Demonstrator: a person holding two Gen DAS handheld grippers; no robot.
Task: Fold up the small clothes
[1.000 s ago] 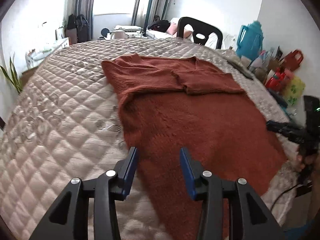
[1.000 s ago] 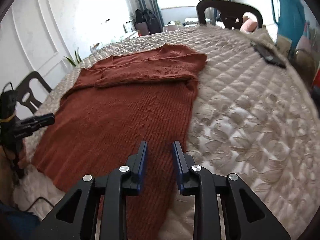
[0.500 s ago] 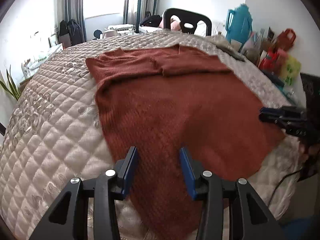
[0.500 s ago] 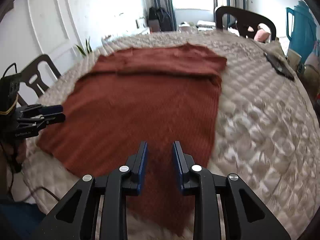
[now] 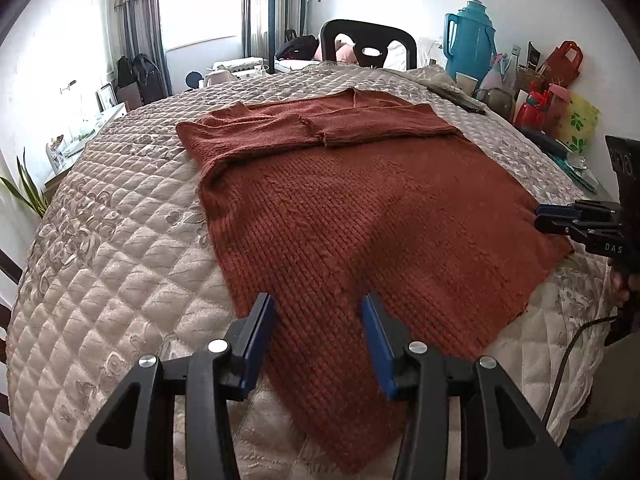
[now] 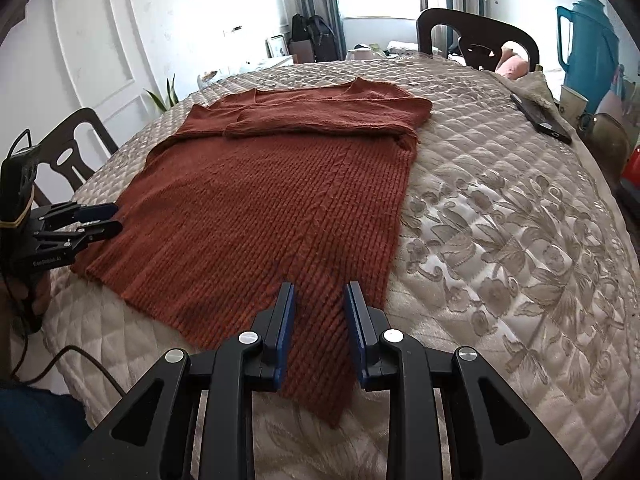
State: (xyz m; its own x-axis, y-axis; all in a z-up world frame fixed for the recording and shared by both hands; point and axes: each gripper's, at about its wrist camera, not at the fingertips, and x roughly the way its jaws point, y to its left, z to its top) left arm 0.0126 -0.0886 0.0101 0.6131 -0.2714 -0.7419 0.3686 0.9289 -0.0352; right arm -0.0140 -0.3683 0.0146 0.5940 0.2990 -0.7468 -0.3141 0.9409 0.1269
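Quilted table cover as folding surface. Rust knit sweater spread flat, sleeves folded across chest. Left gripper, right gripper poised over hem corners, jaws part-open, empty; placed for lifting hem toward collar.

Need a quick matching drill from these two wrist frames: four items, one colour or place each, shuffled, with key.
Items:
1 sweater
2 thermos jug
3 phone
4 chair

Descriptions:
A teal, standing at the table's far right
B rust red, spread flat with sleeves folded in
C dark, beside the table's left edge
D black, lying on the quilted cover to the right of the garment

Pairs: 1-B, 2-A, 3-D, 4-C
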